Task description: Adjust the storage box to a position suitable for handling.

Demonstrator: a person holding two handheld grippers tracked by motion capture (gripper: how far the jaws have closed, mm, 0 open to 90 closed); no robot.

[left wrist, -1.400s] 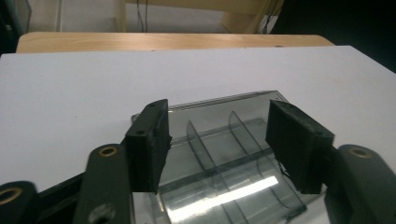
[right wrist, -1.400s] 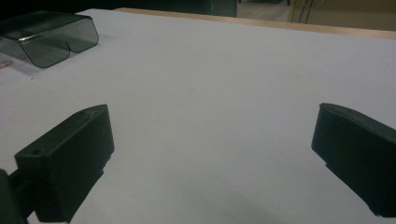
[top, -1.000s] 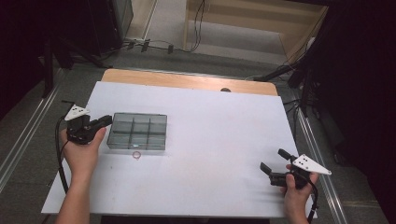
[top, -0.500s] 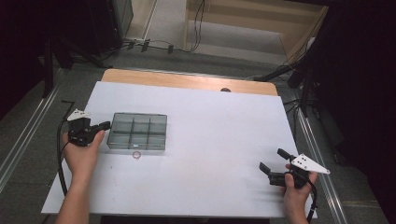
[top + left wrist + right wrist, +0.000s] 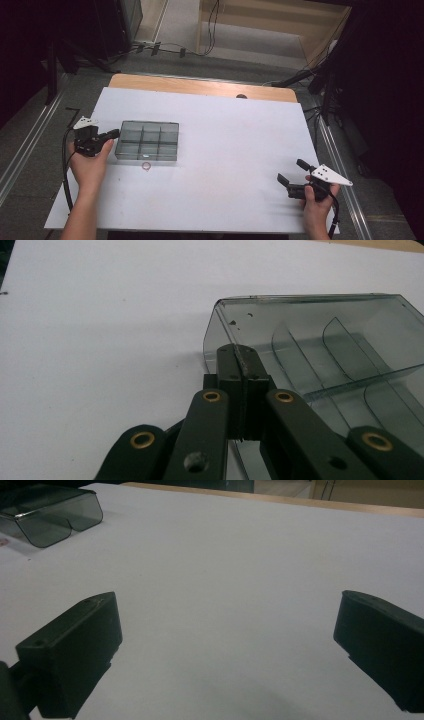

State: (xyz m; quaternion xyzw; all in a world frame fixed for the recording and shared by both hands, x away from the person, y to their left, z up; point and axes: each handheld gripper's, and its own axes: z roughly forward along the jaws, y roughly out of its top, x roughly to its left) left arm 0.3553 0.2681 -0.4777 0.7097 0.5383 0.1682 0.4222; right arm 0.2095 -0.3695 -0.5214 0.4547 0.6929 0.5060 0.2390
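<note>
Organizer box [image 5: 147, 141] | left gripper [image 5: 242, 367] — jaws clamped on its wall | right gripper [image 5: 291, 173] — jaws spread wide, holding nothing

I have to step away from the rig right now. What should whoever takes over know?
Left gripper: jaws shut on the near wall of the clear compartment box, at its left end.
Right gripper: open, holding nothing, resting low over the white table at its right front.
A small ring lies on the table just in front of the box.
Done: box gripped. Left: whatever is to be done with the box; the ring lies untouched.
</note>
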